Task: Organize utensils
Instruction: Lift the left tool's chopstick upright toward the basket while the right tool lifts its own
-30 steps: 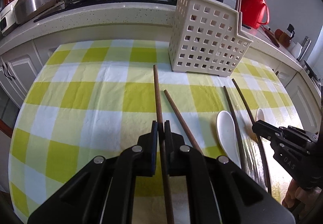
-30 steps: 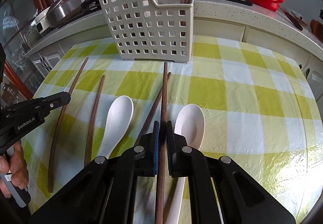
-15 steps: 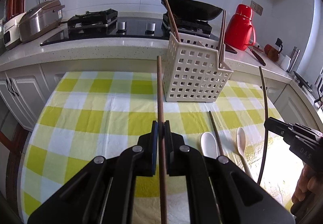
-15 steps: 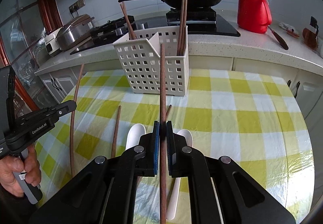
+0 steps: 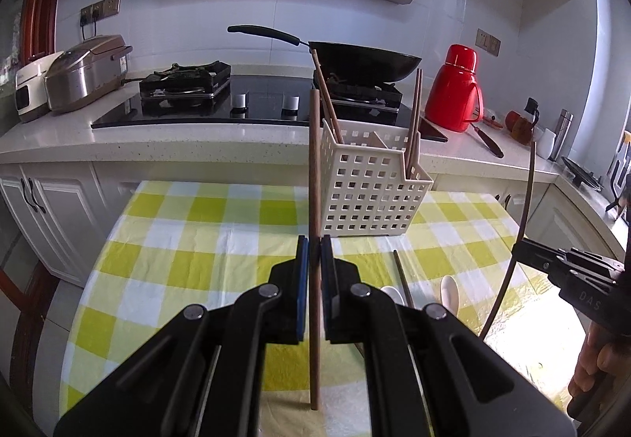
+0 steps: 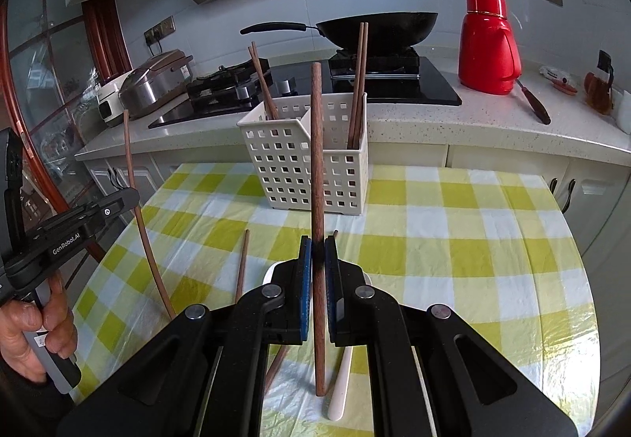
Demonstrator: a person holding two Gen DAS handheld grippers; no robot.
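My left gripper (image 5: 314, 253) is shut on a brown chopstick (image 5: 314, 176) held upright above the checked tablecloth. My right gripper (image 6: 317, 253) is shut on a second brown chopstick (image 6: 316, 161), also upright. Behind both stands a white perforated utensil basket (image 5: 370, 196) (image 6: 303, 165) with several chopsticks leaning in its two compartments. On the cloth lie loose chopsticks (image 6: 241, 263) (image 5: 403, 279) and two white spoons (image 5: 449, 289) (image 6: 340, 389), partly hidden by the grippers. Each view shows the other gripper at its edge (image 5: 568, 275) (image 6: 71, 228).
The yellow-and-white tablecloth (image 6: 453, 239) covers a rounded table. Behind it runs a counter with a stove and black wok (image 5: 363, 60), a red thermos (image 6: 489, 42), a rice cooker (image 5: 83, 74) and small bottles at the right. A person's hand (image 6: 27, 334) grips the left handle.
Both grippers have risen from the cloth, each lifting its chopstick clear of the table and tilting it upright. The views now take in the counter and wall.
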